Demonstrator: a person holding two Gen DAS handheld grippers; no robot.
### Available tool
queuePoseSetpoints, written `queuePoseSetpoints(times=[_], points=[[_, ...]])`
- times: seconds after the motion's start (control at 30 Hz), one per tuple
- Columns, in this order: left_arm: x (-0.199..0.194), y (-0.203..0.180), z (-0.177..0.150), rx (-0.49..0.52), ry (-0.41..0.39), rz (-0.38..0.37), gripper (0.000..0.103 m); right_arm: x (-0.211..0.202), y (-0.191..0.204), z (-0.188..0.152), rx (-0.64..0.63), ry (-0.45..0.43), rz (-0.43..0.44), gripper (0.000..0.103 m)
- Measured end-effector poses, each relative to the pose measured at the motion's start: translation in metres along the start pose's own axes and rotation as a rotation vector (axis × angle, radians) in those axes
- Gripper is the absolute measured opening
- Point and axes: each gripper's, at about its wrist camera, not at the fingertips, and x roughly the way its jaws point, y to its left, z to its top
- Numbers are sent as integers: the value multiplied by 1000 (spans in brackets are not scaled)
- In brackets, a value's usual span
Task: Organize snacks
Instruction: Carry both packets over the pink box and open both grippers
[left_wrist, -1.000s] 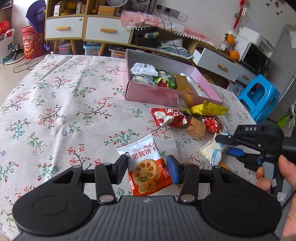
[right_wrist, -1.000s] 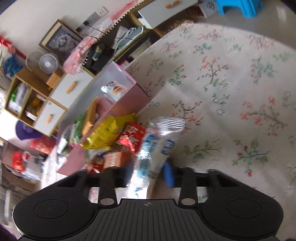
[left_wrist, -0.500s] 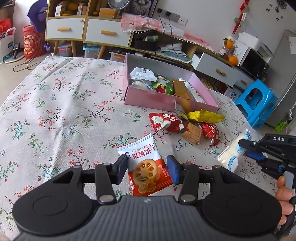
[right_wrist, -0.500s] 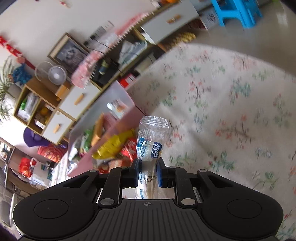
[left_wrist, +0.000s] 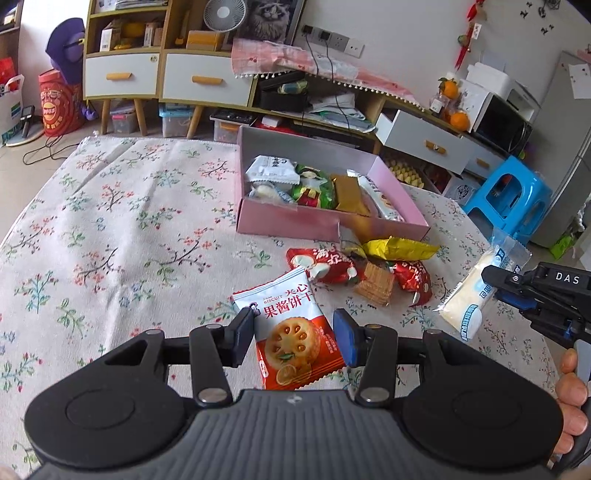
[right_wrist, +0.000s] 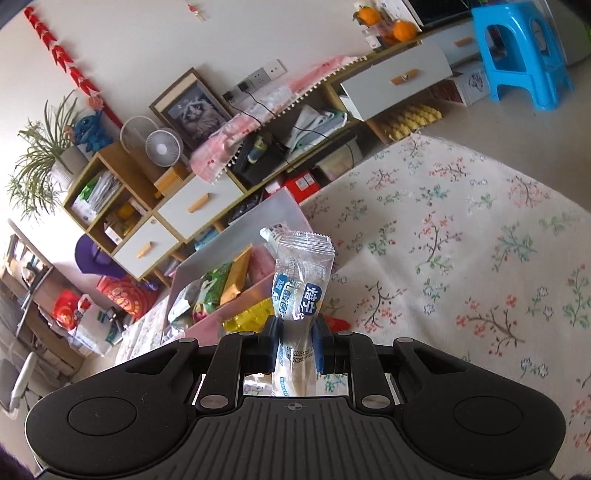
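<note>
Right wrist view: right gripper (right_wrist: 294, 341) is clamping a clear, blue-labelled cream snack packet (right_wrist: 300, 291).
Left gripper (left_wrist: 293, 334) is hanging with fingers apart around a red-and-white biscuit packet (left_wrist: 293, 332), near the pink cardboard box (left_wrist: 288, 221).

A red-and-white biscuit packet (left_wrist: 295, 328) lies flat on the cloth. Red, yellow and wafer snacks (left_wrist: 364, 271) cluster before the pink box (left_wrist: 288, 218) (already part-filled). A clear, white-filled bread packet (right_wrist: 301, 295) is pinched aloft, tilted.

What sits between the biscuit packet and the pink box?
In the left wrist view, a red candy wrapper lies between the biscuit packet and the pink box.
</note>
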Motion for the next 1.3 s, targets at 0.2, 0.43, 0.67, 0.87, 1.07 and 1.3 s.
queuePoseSetpoints(times=[0.2,0.43,0.67,0.87,1.07,1.3], points=[[9,-6,12,25,-11,-7,43,5,-4,12,-5,-1,10,19],[25,-12,26,17,-26,-35,43,13,-3,27,-37,0,32,18],[37,-21,56,23,-81,-47,43,31,12,58,-155,-30,41,6],[45,-23,60,21,-81,-63,43,55,34,70,-384,3,22,2],[44,-12,52,-1,-58,-62,43,88,-5,81,-514,96,5,35],[42,-9,54,-5,-52,-58,43,93,-5,49,-813,230,129,75]])
